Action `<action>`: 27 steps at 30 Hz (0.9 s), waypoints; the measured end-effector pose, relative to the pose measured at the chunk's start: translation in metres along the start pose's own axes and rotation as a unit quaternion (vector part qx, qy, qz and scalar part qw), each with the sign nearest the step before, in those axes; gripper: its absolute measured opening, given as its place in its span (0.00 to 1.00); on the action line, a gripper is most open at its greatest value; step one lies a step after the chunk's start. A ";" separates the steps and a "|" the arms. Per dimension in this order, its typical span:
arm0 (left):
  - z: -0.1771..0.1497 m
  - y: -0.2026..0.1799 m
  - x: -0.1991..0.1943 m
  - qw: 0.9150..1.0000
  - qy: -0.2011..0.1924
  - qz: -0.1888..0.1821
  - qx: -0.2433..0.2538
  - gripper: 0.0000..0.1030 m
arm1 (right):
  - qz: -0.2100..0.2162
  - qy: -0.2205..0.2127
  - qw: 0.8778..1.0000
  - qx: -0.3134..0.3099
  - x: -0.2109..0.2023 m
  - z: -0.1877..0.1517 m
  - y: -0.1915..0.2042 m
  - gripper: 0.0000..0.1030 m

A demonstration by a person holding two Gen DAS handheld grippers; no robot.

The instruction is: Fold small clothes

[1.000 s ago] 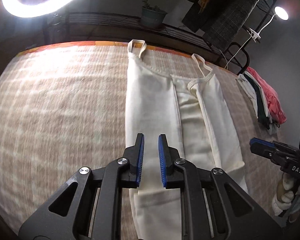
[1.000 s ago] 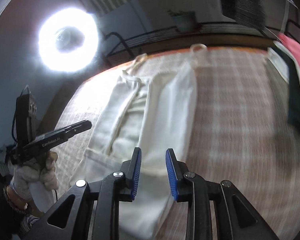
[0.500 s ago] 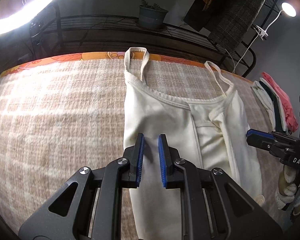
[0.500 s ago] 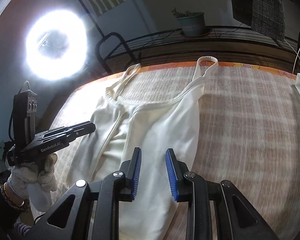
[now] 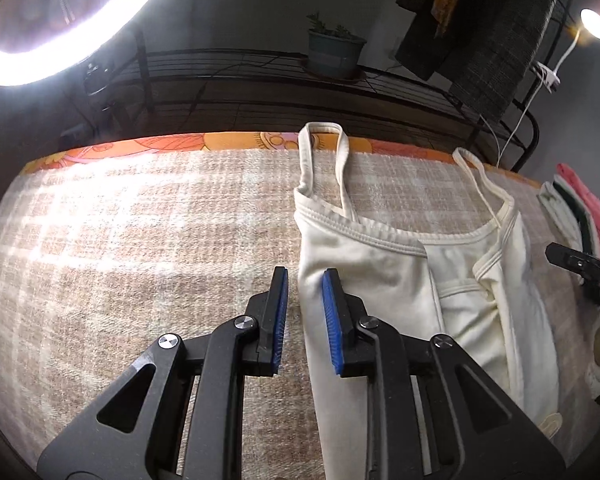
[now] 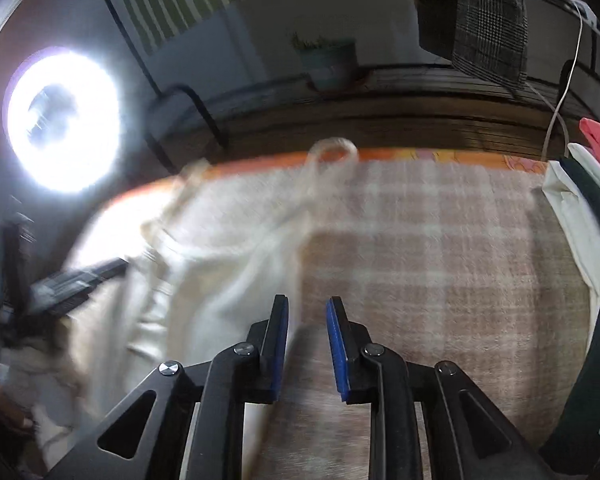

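Overall, the left hand-held gripper (image 5: 303, 322) stood released, its blue pads straddling the left edge of the cream camisole (image 5: 384, 280), which lay lengthwise on the checked table (image 5: 140, 260) ahead. The right hand-held gripper (image 6: 307, 344) was likewise released and empty; the camisole lay blurred to its left, with folded clothes (image 6: 580, 240) stacked at its right.

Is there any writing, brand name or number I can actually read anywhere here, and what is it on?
None can be read.
Other black claw seen from the right wrist view: any label on it is smeared by motion blur.
Other black claw at the edge of the left wrist view: no lettering shows.
Cream strappy top: no print visible.
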State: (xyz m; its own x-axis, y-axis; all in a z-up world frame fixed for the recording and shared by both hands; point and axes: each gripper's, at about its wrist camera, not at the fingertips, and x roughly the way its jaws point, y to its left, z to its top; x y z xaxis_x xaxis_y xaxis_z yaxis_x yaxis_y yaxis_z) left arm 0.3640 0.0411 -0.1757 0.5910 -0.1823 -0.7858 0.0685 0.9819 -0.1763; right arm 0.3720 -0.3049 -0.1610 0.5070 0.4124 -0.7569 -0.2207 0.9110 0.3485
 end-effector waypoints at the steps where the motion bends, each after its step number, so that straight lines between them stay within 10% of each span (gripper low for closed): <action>1: 0.002 0.002 -0.002 1.000 -0.002 0.000 -0.003 0.19 | 0.019 -0.007 1.000 -0.004 -0.003 0.002 0.004 0.21; 6: 0.008 0.005 -0.004 1.000 -0.007 -0.004 -0.009 0.19 | 0.043 0.016 0.998 -0.034 0.019 0.006 0.022 0.20; 12: 0.014 0.009 0.001 1.000 -0.005 0.003 -0.010 0.19 | -0.070 0.036 0.997 -0.014 0.047 0.013 0.001 0.19; 16: 0.020 0.017 0.007 1.000 -0.003 -0.009 -0.030 0.42 | -0.071 0.030 0.997 -0.019 0.037 0.016 -0.009 0.17; 21: 0.024 0.022 0.025 0.998 0.023 -0.042 -0.052 0.43 | 0.014 0.007 1.000 0.022 0.024 0.018 -0.021 0.51; 27: 0.034 0.017 0.038 0.997 0.016 -0.051 -0.055 0.39 | 0.028 0.030 0.999 0.024 0.052 0.017 -0.024 0.29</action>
State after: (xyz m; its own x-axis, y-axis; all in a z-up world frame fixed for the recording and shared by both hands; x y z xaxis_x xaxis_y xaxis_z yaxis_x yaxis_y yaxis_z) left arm 0.4144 0.0529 -0.1882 0.5596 -0.2848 -0.7783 0.0371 0.9468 -0.3198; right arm 0.4178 -0.3054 -0.1996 0.4447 0.4630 -0.7667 -0.2068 0.8860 0.4150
